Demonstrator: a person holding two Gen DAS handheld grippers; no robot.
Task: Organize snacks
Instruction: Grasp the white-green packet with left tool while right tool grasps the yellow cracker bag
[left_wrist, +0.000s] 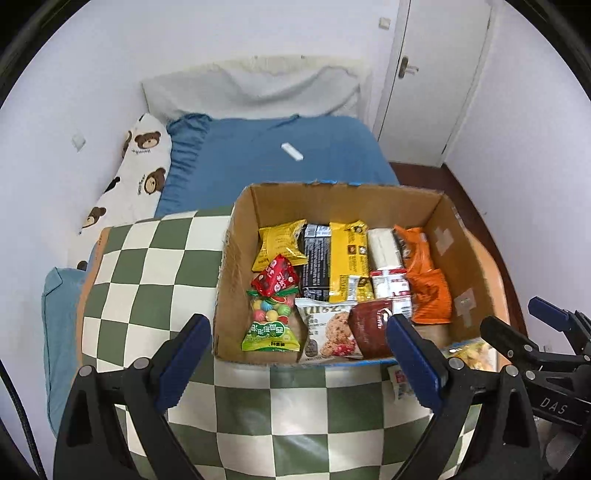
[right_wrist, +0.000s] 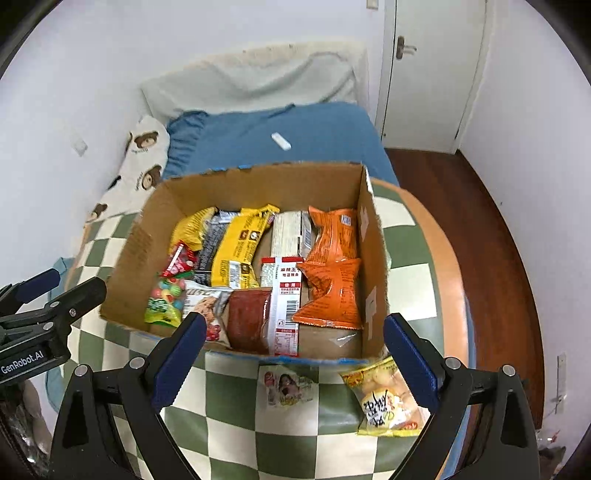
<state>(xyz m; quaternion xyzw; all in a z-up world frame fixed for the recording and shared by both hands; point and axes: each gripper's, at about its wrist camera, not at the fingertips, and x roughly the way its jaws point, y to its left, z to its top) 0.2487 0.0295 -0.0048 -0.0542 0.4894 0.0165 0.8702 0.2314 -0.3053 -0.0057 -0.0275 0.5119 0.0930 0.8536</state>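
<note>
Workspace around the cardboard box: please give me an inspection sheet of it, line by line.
Surface: green-and-white checkered cloth on a round table.
Job's things: cardboard box filled with snack packets; yellow snack bag and small picture packet lie outside, in front of it.
Clutter: nothing seen.
Grippers: left gripper and right gripper both open, empty.
Cables: black cable at left edge.
Surroundings: blue bed, bear pillow, white door.
</note>
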